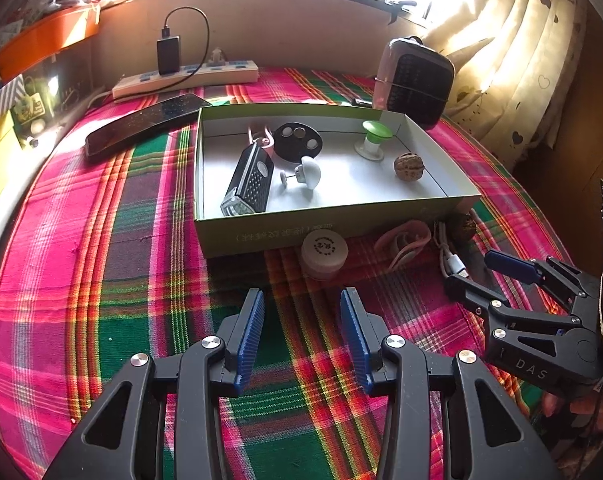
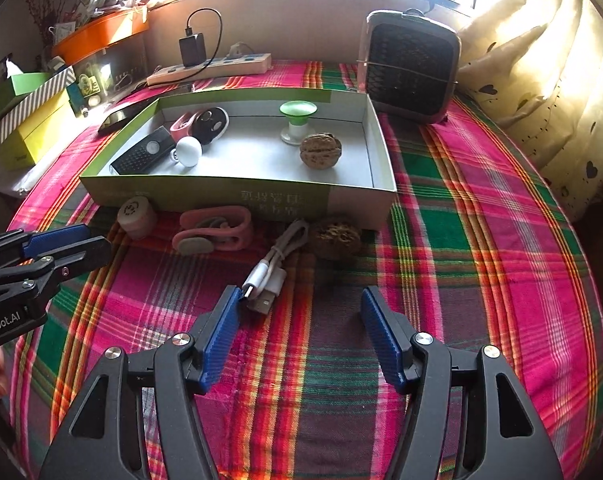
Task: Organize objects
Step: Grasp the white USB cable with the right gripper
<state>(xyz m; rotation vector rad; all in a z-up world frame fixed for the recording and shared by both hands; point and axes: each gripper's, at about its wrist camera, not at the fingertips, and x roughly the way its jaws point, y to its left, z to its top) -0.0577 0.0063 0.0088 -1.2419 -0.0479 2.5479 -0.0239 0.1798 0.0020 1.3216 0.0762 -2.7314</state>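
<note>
A shallow green box on the plaid cloth holds a black speaker, a black disc, a white knob, a green-topped stand and a walnut. In front of the box lie a round white jar, a pink strap, a white USB cable and a second walnut. My left gripper is open and empty, just short of the jar. My right gripper is open and empty, its left finger beside the cable plug.
A power strip with a charger lies at the back, a dark phone left of the box, a small heater at the back right. Boxes and an orange tray stand at left. A curtain hangs at right.
</note>
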